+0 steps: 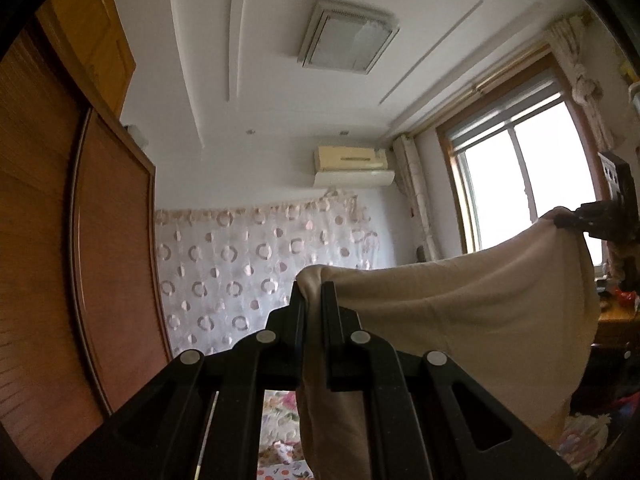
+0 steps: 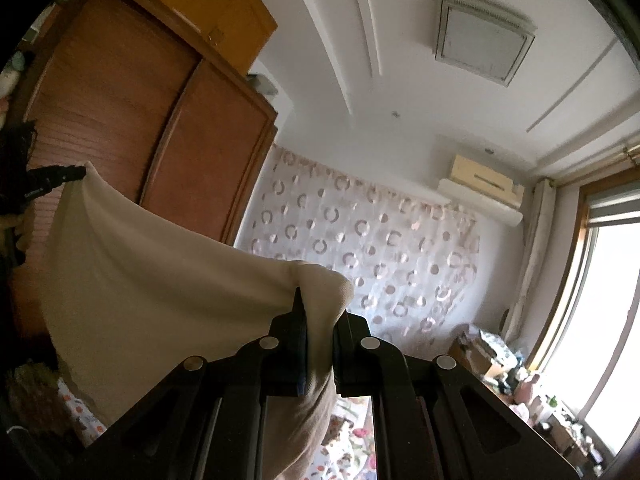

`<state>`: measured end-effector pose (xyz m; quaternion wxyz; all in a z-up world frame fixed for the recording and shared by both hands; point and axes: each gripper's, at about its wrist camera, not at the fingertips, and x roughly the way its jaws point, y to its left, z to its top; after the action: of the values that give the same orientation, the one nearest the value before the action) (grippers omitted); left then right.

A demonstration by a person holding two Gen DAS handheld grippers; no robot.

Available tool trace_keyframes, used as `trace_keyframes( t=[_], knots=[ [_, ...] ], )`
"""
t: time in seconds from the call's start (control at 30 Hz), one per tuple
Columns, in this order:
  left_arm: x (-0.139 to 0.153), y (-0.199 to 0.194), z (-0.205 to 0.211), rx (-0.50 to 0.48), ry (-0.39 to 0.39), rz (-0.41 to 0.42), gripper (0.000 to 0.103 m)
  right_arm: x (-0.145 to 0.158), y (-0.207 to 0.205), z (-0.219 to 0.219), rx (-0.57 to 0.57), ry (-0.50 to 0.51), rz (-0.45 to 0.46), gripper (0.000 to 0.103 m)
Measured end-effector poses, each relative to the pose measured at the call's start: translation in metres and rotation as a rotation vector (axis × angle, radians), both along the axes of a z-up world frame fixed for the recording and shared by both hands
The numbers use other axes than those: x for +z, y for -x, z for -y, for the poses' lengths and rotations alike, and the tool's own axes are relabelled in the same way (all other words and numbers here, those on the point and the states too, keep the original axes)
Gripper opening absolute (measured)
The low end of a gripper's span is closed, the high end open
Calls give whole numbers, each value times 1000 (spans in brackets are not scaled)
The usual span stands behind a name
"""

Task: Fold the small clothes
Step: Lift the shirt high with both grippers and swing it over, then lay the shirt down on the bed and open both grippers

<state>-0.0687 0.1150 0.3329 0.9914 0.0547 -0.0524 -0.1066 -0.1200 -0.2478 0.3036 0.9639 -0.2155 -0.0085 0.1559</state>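
A small cream-coloured garment [image 1: 460, 304] hangs stretched in the air between my two grippers. My left gripper [image 1: 314, 296] is shut on one upper corner, with cloth bunched over its fingertips and trailing down between them. In the left wrist view the right gripper [image 1: 568, 218] shows at the right edge, pinching the other corner. My right gripper [image 2: 320, 308] is shut on its corner of the garment [image 2: 160, 280], and the left gripper [image 2: 76, 172] shows at the far left holding the opposite end. The garment's lower part hangs below, partly hidden by the gripper bodies.
A wooden wardrobe [image 1: 80, 220] stands on the left. A patterned sheer curtain [image 1: 248, 256] covers the far wall under an air conditioner [image 1: 352, 166]. A bright window [image 2: 612, 320] is on the right, with a cluttered table [image 2: 520, 380] under it. A floral bed cover [image 1: 280, 440] lies below.
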Motion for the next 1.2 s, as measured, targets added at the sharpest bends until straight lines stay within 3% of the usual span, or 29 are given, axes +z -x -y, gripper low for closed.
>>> trace_keyframes(
  t=[0.17, 0.5, 0.7, 1.0, 1.17, 1.2],
  knots=[
    [-44, -71, 8, 33, -21, -123, 8, -22, -53, -7, -32, 21, -111, 9],
    [-190, -259, 15, 109, -37, -414, 8, -152, -241, -22, -33, 1, -385, 10],
    [-262, -345, 19, 132, -60, -573, 8, -204, -345, -39, -69, 11, -508, 10],
    [-323, -410, 21, 136, -65, -730, 8, -217, -473, -62, -110, -1, -684, 10],
    [-340, -426, 27, 133, -74, -767, 9, -236, -494, -63, -119, -9, -748, 10],
    [-342, -426, 29, 131, -73, -778, 11, -236, -497, -63, -122, -13, -758, 14]
  ],
)
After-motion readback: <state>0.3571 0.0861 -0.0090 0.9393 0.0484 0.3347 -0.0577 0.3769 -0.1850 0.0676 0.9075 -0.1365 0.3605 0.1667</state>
